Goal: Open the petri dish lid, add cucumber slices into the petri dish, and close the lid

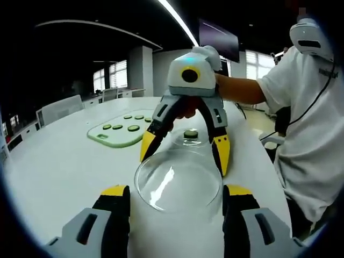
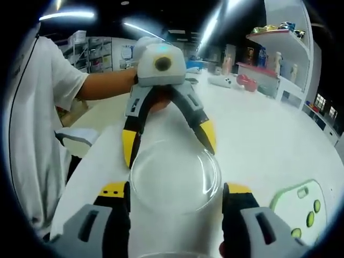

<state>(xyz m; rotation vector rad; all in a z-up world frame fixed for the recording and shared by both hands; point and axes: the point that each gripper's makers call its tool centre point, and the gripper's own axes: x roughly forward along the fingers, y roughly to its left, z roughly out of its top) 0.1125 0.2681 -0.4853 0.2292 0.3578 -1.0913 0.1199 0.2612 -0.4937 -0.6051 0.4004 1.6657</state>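
A clear round petri dish lid (image 1: pixel 177 185) sits between the yellow-tipped jaws of my left gripper (image 1: pixel 176 192), which is shut on its rim. The same lid (image 2: pixel 174 180) shows in the right gripper view with the left gripper (image 2: pixel 169 146) behind it. My right gripper (image 1: pixel 184 153) faces the left one with its jaws spread wide, flanking the lid's far rim; I see nothing pinched in them. Beyond the lid, under the right gripper, stands the petri dish base (image 1: pixel 191 141) with one cucumber slice (image 1: pixel 191 133) in it. A glassy rim (image 2: pixel 161 255) shows at the bottom edge of the right gripper view.
A pale green board (image 1: pixel 121 131) with several cucumber slices lies on the white table (image 1: pixel 59 172) to the left; the board (image 2: pixel 301 207) also shows at the lower right. A person in a white shirt (image 1: pixel 312 134) stands at the table's edge. Shelves (image 2: pixel 279 43) stand further back.
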